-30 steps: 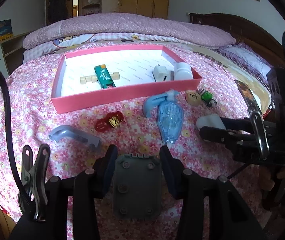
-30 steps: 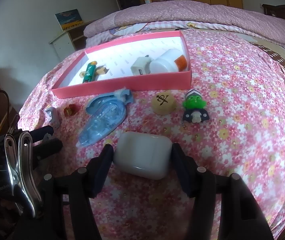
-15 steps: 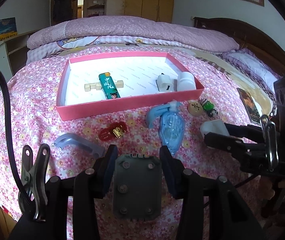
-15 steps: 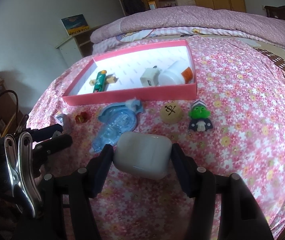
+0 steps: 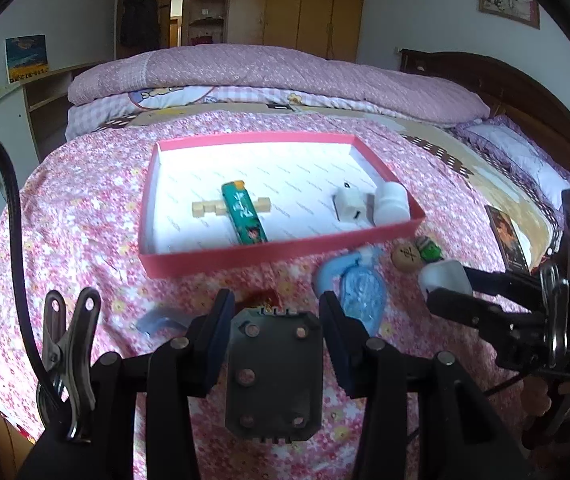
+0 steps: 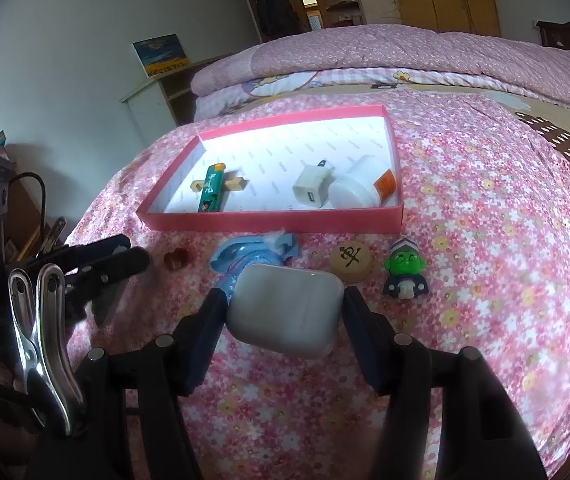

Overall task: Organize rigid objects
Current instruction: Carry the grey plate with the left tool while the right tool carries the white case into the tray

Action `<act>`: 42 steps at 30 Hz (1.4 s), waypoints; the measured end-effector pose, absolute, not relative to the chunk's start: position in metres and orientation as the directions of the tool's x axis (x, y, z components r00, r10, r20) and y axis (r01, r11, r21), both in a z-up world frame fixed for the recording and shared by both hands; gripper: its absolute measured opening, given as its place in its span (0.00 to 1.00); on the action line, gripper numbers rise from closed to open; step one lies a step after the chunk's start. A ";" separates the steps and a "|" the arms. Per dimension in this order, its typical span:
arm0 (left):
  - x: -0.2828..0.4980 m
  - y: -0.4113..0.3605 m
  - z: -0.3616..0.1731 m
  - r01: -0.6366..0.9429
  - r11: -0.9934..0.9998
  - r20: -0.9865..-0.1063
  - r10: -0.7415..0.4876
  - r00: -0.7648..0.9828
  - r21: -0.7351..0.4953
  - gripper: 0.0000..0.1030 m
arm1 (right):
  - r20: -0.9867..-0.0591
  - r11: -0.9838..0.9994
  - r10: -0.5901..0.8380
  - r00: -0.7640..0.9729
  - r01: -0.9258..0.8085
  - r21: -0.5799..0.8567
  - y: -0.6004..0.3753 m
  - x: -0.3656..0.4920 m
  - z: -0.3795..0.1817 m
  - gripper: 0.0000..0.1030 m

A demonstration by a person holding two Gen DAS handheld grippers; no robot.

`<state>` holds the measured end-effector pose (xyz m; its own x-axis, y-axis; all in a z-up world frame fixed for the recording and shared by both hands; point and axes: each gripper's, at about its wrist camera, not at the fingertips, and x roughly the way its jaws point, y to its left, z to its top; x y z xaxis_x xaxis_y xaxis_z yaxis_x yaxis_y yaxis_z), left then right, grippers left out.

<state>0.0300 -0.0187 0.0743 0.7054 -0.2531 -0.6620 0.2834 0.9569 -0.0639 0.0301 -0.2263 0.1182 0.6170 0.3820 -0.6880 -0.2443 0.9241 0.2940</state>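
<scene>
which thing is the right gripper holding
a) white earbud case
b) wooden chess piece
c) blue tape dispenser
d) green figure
a: the white earbud case sits clamped between the right gripper fingers, while the other three lie loose on the bedspread.

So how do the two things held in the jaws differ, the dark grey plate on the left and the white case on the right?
The dark grey screw-studded rectangular plate is flat and hard-edged; the glossy white rounded plastic case is plump and smooth. The plate fits the left gripper at a narrower jaw gap; the case spreads the right gripper wider. Both are clamped, lifted off the floral bedspread, outside the pink tray.
</scene>
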 end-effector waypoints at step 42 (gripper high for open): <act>0.146 -0.009 0.072 0.140 0.987 -0.648 -0.157 0.745 -0.079 0.45 | -0.698 0.934 0.358 0.621 -0.236 0.269 -0.229 0.066 0.126 0.59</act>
